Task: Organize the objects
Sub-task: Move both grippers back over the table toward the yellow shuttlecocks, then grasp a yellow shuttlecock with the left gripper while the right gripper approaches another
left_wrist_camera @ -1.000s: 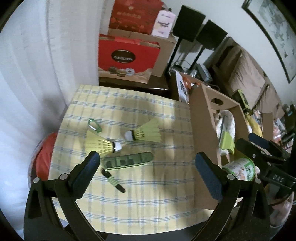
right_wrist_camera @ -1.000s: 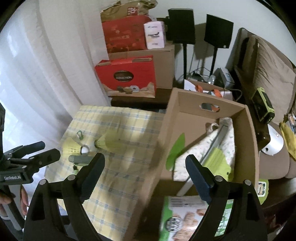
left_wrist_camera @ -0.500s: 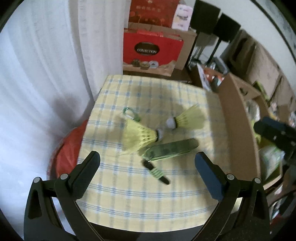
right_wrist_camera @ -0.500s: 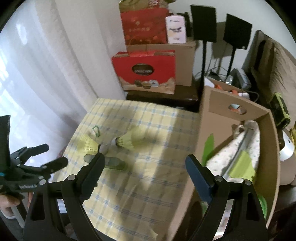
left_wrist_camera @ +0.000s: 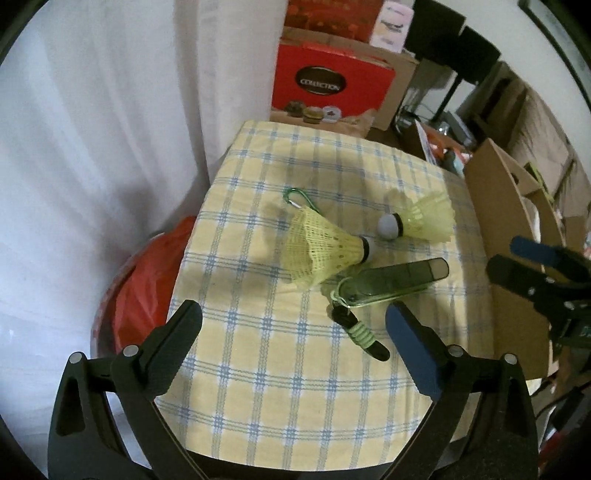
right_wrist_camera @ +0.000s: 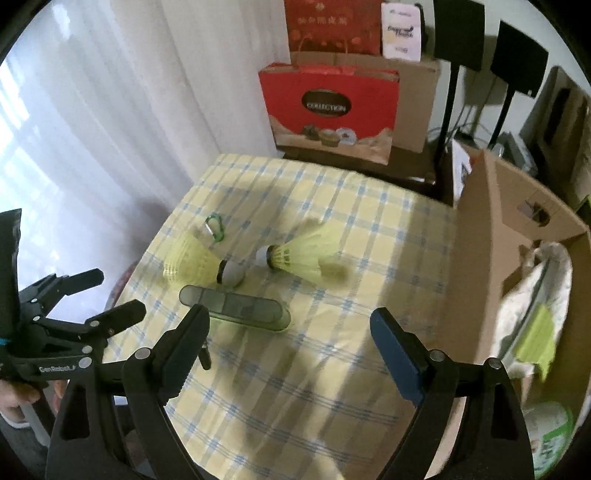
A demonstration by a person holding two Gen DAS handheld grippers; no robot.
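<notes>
A small desk under a yellow-and-blue checked cloth stands against white sheer curtains – daylight glows through them on the left. Behind it sit a red gift bag, cardboard boxes and two black speakers on stands – a brown sofa at right.

1. Far beyond your table stands a red gift bag marked COLLECTION.
2. Left hangs a white curtain.
3. Far right you see two black speakers on stands.

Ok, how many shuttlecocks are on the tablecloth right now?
2. One shuttlecock lies beside the green clip, its tip near the flat green case. The other shuttlecock lies nearer the cardboard box. None seem hidden.
</notes>
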